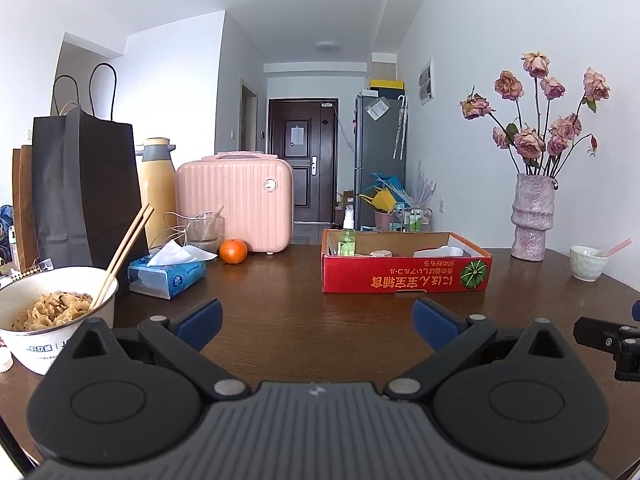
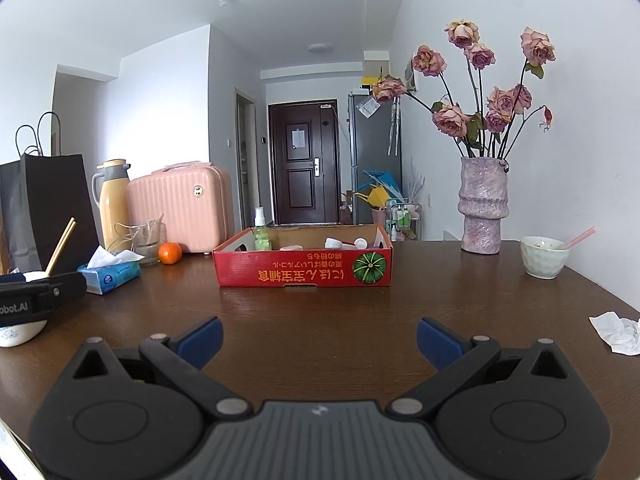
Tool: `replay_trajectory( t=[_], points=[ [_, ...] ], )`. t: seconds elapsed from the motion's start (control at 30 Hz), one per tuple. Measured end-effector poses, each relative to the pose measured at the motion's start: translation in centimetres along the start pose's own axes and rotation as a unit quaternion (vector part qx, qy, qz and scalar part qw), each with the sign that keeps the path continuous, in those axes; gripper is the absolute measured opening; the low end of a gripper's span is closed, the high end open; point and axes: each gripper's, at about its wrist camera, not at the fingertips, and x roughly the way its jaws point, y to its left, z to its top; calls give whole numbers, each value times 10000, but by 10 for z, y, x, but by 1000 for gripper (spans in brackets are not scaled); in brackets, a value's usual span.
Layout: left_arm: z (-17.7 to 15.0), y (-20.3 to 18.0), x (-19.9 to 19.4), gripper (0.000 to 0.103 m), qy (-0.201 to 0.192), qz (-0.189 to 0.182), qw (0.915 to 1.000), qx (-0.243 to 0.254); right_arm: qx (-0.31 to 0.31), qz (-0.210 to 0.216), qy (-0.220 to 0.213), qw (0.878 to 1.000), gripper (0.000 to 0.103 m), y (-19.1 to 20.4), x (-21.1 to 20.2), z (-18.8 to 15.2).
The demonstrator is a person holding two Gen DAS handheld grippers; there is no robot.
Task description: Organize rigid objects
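Gaping left tongs [image 1: 318, 322] facing red box [image 1: 406, 276], seemingly cardboard

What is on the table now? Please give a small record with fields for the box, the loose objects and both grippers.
surface: dark brown wooden table
box: open red cardboard box, holding a green spray bottle and white containers
left of box: orange fruit, blue tissue pack
right of box: pink ceramic vase, white cup, crumpled white paper
left gripper: open, empty
right gripper: open, empty
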Motion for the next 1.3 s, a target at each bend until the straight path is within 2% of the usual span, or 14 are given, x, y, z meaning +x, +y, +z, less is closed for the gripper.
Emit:
replay_trajectory(
  t=[1.3],
  points=[
    [0,-1,-2,103,-1,5,10000,50,-30,23,15,10000,103,6,1,0]
  ],
)
